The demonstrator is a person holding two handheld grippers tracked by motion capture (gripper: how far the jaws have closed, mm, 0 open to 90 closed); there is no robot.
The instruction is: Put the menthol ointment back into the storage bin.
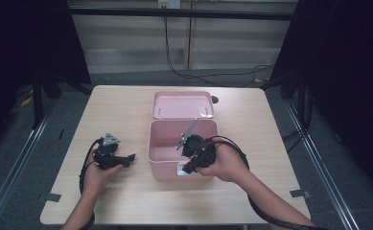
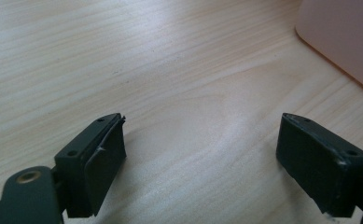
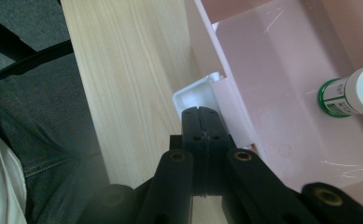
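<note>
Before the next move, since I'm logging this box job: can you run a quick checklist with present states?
1. Pink box lid open: ok.
2. Right gripper shut at the white latch on the box's near wall: ok.
3. Latch actually pinched: cannot tell.
4. Left gripper open over bare table: ok.
5. Bottle lying inside the box: ok.

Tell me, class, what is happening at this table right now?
A person holds a gripper in each hand at a wooden table. The right gripper, jaws shut, is at the white latch on the near wall of an open pink box, its lid lying behind it. A small white bottle lies inside. The left gripper rests open on the table beside the box, holding nothing.
</note>
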